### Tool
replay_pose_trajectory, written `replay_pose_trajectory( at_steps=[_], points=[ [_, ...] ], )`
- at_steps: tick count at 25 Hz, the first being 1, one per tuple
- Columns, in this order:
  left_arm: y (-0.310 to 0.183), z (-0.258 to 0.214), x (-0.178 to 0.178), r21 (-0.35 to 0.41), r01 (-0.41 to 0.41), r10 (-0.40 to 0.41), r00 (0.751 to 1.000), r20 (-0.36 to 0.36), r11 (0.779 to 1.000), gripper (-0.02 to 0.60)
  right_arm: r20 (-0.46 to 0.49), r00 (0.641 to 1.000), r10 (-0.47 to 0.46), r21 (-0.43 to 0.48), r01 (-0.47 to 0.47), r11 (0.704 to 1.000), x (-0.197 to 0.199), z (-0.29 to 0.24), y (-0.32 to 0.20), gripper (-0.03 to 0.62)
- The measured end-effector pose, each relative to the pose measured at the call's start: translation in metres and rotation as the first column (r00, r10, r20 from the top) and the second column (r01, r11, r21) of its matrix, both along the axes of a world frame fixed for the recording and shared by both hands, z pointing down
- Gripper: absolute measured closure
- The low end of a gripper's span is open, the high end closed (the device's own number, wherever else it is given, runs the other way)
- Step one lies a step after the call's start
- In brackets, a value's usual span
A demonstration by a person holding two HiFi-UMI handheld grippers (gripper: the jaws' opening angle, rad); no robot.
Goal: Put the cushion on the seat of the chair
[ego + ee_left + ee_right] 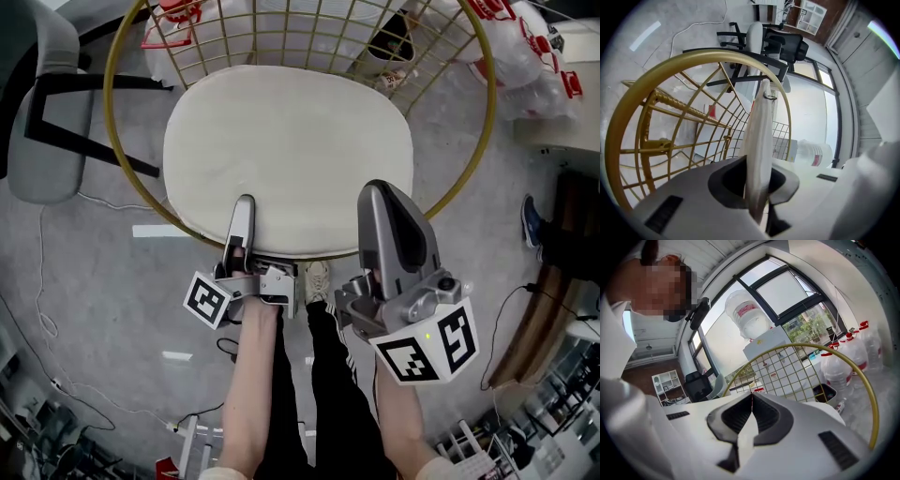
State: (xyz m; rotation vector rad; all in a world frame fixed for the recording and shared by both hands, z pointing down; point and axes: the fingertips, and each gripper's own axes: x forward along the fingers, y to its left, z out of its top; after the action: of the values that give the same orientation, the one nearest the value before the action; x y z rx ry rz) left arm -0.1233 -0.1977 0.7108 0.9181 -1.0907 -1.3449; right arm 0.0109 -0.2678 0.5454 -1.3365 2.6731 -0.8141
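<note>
Our left gripper [245, 204] clamps the near edge of the cushion [291, 141], turned on its side to suit the flat pad. We see our right gripper [377, 192] closed on nothing above that edge. We judge the cushion already settling onto the seat of the chair [489, 112].

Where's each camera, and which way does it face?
Head view: on the head, facing down at the cushion and chair; forearms, legs, left gripper, right gripper show.
Left gripper view: along its jaws, clamped on the cushion; chair beyond.
Right gripper view: along its jaws; the person's white clothing at left.
Shared: the chair.
</note>
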Motion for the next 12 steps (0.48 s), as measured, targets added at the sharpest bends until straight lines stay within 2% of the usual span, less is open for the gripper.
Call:
replay_pose_trajectory(
  at_steps=[12],
  points=[
    [0.016,0.015,0.001,-0.008,0.046,-0.046,0.999,-0.009,0.999,0.534,0.018,1.0,0.003,-0.03,-0.002,1.0,-0.004,0.011,0.009,0.577]
  ],
)
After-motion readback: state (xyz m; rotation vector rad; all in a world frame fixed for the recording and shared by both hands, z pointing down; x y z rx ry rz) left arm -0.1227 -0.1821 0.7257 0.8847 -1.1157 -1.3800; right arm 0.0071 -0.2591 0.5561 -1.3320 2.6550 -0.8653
